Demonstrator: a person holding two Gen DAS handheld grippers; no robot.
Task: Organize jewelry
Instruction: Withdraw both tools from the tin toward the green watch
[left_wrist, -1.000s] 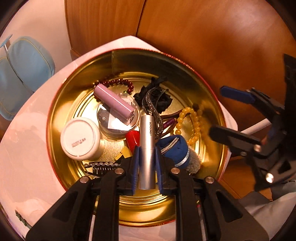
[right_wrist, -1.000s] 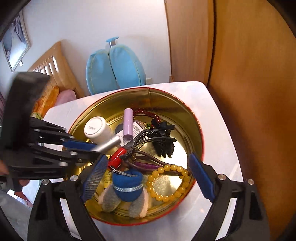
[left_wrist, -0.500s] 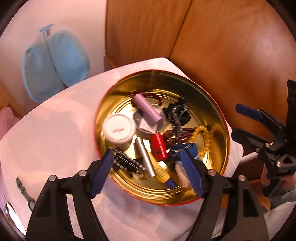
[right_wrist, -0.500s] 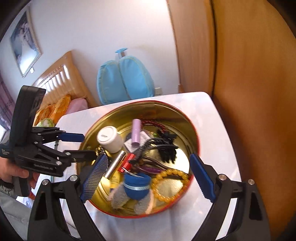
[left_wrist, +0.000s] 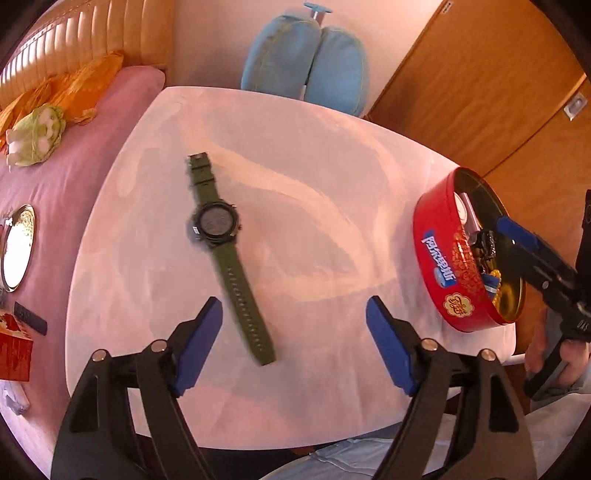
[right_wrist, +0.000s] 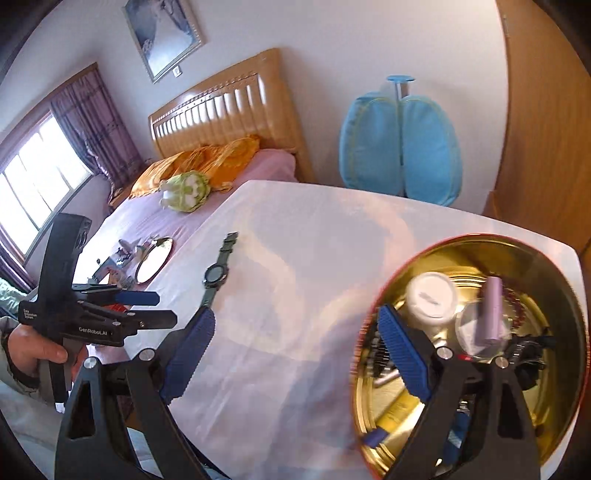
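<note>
Fingers of my left gripper (left_wrist: 293, 341) are spreading, empty, over the desk (left_wrist: 332, 177). Green watch (left_wrist: 221, 240) lies centre-left. My right gripper (right_wrist: 295, 354) gapes empty beside the tin (right_wrist: 565, 369).

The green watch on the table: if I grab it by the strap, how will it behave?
The green watch lies flat with both strap halves stretched out, so the strap is probably flexible and will droop. The round case looks like the heaviest part, so it may swing or sag from a strap-end grip. The ribbed strap should not slip much in the open left claw.
</note>
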